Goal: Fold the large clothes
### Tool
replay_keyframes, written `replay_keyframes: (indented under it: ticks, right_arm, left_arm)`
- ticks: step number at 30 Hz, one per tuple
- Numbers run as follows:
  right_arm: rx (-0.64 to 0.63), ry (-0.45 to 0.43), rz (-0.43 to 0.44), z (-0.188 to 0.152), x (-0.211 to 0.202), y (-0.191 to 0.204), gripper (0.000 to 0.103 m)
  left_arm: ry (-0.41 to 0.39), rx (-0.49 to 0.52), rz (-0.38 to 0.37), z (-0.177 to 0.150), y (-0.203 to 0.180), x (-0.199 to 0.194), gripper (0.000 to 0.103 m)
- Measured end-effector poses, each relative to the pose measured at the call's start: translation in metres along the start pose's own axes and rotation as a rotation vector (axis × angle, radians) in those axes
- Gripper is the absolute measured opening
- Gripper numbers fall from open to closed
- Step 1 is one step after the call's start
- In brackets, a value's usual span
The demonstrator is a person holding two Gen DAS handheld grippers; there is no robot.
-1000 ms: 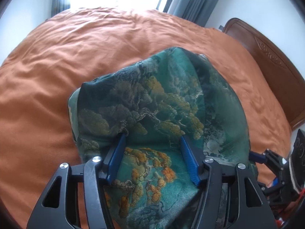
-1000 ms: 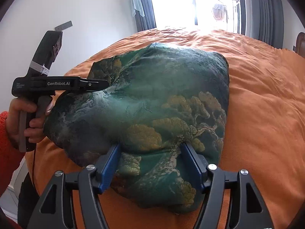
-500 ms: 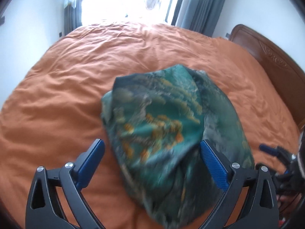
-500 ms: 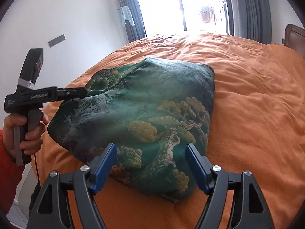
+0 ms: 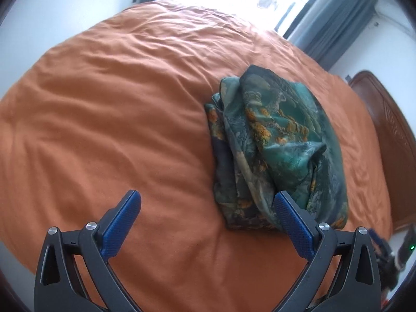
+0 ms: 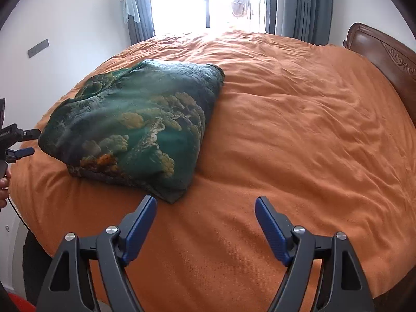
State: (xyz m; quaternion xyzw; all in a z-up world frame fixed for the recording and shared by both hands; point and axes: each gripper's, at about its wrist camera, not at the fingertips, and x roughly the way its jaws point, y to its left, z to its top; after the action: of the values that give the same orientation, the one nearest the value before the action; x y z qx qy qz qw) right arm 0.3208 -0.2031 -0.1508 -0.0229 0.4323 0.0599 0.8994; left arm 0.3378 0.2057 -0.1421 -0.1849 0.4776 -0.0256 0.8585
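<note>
- Now, a folded green garment [image 5: 273,145] with a gold and orange tree pattern lies on a wide bed [image 5: 109,109] covered by a wrinkled orange spread.
- Seen from the left wrist camera, the garment sits right of centre, its stacked layered edges facing left and a loose fold bunched on top.
- Seen from the right wrist camera, the same garment [image 6: 135,124] lies at the left part of the bed, near the bed's left edge, looking like a flat, roughly square bundle with one corner pointing toward the camera.
- Left tool [image 5: 208,223]: its two blue-padded fingers stand wide apart with only orange spread between them. The right finger's tip overlaps the near edge of the garment in the picture; whether it touches I cannot tell. It grips nothing.
- Right tool [image 6: 205,218]: its jaws are opening, blue pads apart, with bare orange spread between them. The garment's near corner lies just beyond the left finger's tip. It grips nothing.
- At the far left edge of the right wrist view, part of the left tool [image 6: 18,143] shows beside the garment, with a person's hand [image 6: 4,187] on its handle.
- A dark carved wooden headboard [image 6: 384,54] runs along the right side of the bed.
- Beyond the bed, a bright window [image 6: 208,0] is flanked by grey-blue curtains [image 6: 306,5], and the walls are white.
</note>
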Motion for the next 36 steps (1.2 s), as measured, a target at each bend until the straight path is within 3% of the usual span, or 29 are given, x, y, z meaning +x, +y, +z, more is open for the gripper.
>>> replay_keyframes:
  ticks: [3,4,7,11,17,19,23,29,31,32,33,36]
  right_arm:
    - [0.028,-0.078,0.029,-0.003,-0.014,-0.007,0.080]
    - [0.039,-0.105,0.048,-0.003,-0.016,-0.009,0.080]
    - [0.034,-0.165,0.101,0.001,-0.022,-0.007,0.080]
    - [0.026,-0.160,0.140,0.011,-0.015,-0.001,0.080]
    - [0.091,-0.172,0.261,0.021,-0.006,-0.007,0.080]
    - [0.116,-0.163,0.306,0.035,0.005,-0.018,0.080]
    - [0.162,-0.074,0.369,0.064,0.054,-0.049,0.080]
    - [0.229,0.143,0.605,0.083,0.160,-0.052,0.080]
    - [0.333,0.186,0.720,0.082,0.185,-0.051,0.089]
    - [0.372,0.200,0.742,0.082,0.192,-0.049,0.089]
    - [0.385,0.215,0.751,0.084,0.195,-0.043,0.088]
    - [0.202,0.189,0.633,0.096,0.175,-0.012,0.082]
  left_arm:
    - [0.033,0.065,0.005,0.006,-0.006,0.005,0.102]
    - [0.030,0.057,-0.033,0.009,-0.006,0.006,0.102]
    - [0.057,-0.059,-0.267,0.028,-0.001,0.012,0.102]
    - [0.112,-0.138,-0.377,0.066,-0.002,0.041,0.102]
    - [0.271,-0.160,-0.339,0.080,0.000,0.124,0.103]
    - [0.308,-0.195,-0.370,0.072,0.006,0.143,0.103]
    - [0.300,-0.185,-0.409,0.064,0.006,0.155,0.103]
    - [0.336,-0.157,-0.430,0.069,-0.007,0.175,0.103]
    - [0.350,-0.165,-0.445,0.067,-0.014,0.179,0.102]
    - [0.363,-0.162,-0.445,0.067,-0.020,0.179,0.099]
    - [0.366,-0.151,-0.441,0.067,-0.025,0.177,0.084]
    - [0.330,-0.082,-0.368,0.075,-0.043,0.153,0.059]
